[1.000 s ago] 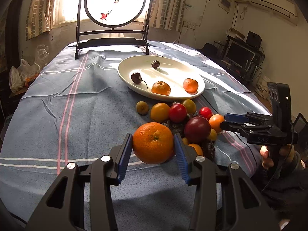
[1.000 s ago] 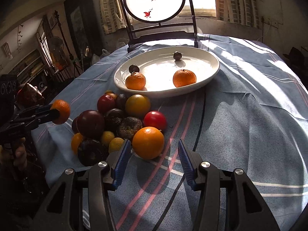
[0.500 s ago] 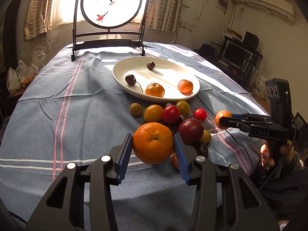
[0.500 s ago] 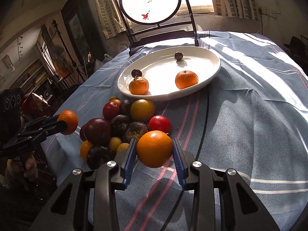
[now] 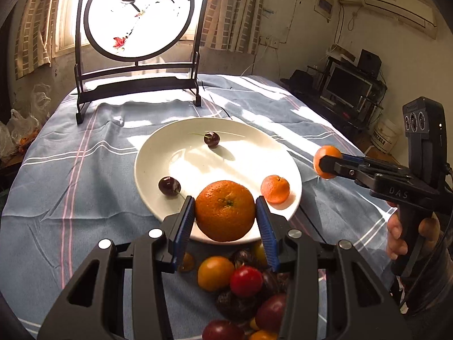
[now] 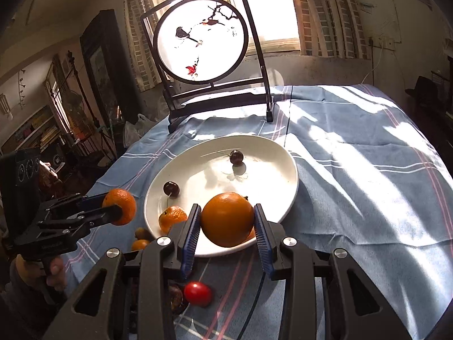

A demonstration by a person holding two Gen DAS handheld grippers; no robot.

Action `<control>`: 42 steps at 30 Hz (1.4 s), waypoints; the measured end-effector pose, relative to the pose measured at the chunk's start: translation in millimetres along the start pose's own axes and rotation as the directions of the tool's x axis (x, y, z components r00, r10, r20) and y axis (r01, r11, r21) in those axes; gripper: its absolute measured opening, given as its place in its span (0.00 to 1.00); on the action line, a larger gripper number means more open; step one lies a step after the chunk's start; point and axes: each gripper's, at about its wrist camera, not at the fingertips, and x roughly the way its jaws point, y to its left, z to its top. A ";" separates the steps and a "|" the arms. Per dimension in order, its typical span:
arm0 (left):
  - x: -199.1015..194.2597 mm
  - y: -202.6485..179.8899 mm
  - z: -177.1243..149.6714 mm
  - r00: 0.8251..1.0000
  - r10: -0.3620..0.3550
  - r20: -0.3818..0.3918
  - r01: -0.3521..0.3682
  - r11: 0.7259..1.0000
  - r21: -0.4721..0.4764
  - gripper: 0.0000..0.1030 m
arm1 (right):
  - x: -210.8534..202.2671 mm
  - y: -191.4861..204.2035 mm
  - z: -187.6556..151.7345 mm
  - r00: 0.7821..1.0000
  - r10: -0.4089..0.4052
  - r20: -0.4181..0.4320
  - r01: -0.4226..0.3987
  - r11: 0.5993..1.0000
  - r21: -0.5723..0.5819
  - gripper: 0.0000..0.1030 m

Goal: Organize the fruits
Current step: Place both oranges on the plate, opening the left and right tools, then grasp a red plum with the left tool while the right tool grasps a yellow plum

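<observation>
My left gripper point(image 5: 225, 222) is shut on a large orange point(image 5: 225, 209) and holds it above the near rim of the white oval plate point(image 5: 158, 153). My right gripper point(image 6: 226, 228) is shut on another orange point(image 6: 228, 219) over the plate's point(image 6: 271, 153) near edge. The plate holds two dark cherries point(image 5: 169, 185) point(image 5: 211, 138) and two small mandarins, one of which point(image 5: 275, 188) shows in the left wrist view. The left gripper with its orange point(image 6: 120, 206) also shows in the right wrist view. The right one's orange point(image 5: 325, 161) shows in the left wrist view.
A pile of loose fruit lies on the blue striped cloth below the grippers, with a yellow-orange fruit point(image 5: 215, 273), a red tomato point(image 5: 245, 281) point(image 6: 197, 294) and dark plums. A round painted screen on a black stand point(image 5: 138, 17) stands behind the plate.
Both grippers have risen and moved forward from the fruit pile towards the plate, each carrying its orange. The right one closed on its orange a second ago.
</observation>
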 end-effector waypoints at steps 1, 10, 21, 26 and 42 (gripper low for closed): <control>10.7 1.2 6.3 1.000 0.003 -0.010 -0.003 1.000 -0.006 0.42 | 11.8 -1.5 5.5 1.000 -0.006 -0.011 0.006 1.000 0.001 0.37; 58.4 18.3 23.1 0.994 0.051 -0.093 -0.056 0.997 -0.053 0.49 | 44.0 -3.6 12.5 0.999 -0.034 -0.015 0.034 0.999 0.007 0.49; -36.7 7.2 -54.7 0.998 0.052 -0.048 -0.049 0.997 0.054 0.63 | -23.9 7.8 -57.9 1.000 0.004 0.004 -0.004 1.000 -0.017 0.49; -59.0 7.1 -98.7 0.995 0.063 -0.082 -0.056 0.996 0.075 0.63 | -34.8 3.1 -86.7 1.000 0.013 -0.007 -0.013 1.000 0.002 0.49; -24.9 -0.7 -117.0 0.993 0.003 -0.115 0.005 0.998 0.067 0.39 | -37.1 10.7 -94.5 0.998 0.070 -0.011 -0.070 0.996 -0.050 0.49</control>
